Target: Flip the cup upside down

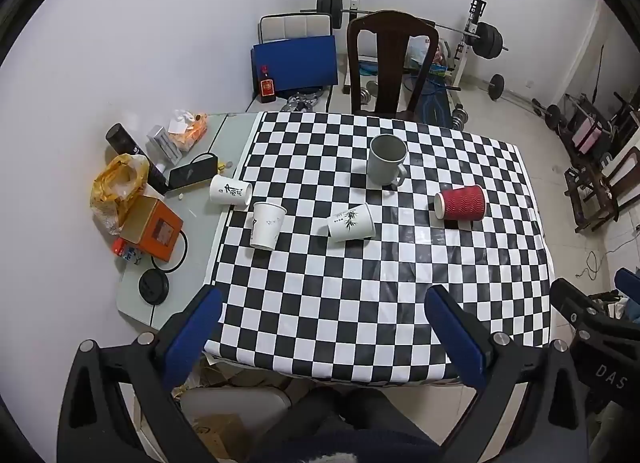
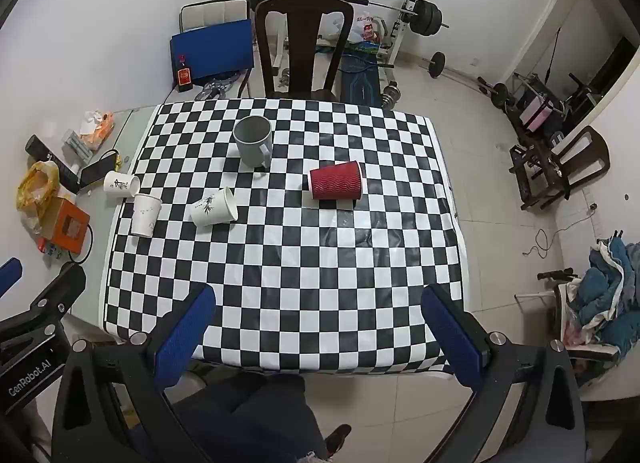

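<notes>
Your left gripper (image 1: pixel 322 327) and right gripper (image 2: pixel 318 323) hang spread wide over the near edge of the checkered table (image 2: pixel 360 303), holding nothing. The red cup (image 2: pixel 336 181) lies on its side right of centre, well clear of both. The grey mug (image 2: pixel 253 141) stands upright behind it. A bamboo-print cup (image 2: pixel 213 207) lies tipped over; one white cup (image 2: pixel 146 215) stands, and another (image 2: pixel 121 184) lies at the cloth's left edge, apparently half off it.
</notes>
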Demonstrator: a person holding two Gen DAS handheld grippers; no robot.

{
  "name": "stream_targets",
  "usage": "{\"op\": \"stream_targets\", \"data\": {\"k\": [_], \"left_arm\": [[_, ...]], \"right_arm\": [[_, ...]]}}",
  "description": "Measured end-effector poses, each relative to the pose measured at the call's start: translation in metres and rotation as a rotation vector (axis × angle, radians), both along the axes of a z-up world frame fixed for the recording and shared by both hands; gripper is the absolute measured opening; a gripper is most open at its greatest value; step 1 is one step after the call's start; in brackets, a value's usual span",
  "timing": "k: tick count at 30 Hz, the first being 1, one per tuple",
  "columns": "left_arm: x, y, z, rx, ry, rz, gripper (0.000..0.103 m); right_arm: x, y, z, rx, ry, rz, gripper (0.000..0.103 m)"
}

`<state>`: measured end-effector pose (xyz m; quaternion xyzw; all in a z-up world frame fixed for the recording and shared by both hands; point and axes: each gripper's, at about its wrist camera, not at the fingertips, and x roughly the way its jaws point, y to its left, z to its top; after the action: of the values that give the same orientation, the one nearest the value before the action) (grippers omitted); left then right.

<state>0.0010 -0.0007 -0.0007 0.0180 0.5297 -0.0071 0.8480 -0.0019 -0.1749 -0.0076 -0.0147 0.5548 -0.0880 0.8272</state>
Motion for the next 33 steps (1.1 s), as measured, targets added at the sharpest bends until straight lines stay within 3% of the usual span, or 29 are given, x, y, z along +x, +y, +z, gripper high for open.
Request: {"op": "stream_targets", "data": {"k": [33], "left_arm": [[0.006,0.002,0.007,-0.003,-0.025,0.000,0.103]], "right_arm": [[-0.007,-0.008,0.009,0.002,-0.001,0.000,0.103]]}}
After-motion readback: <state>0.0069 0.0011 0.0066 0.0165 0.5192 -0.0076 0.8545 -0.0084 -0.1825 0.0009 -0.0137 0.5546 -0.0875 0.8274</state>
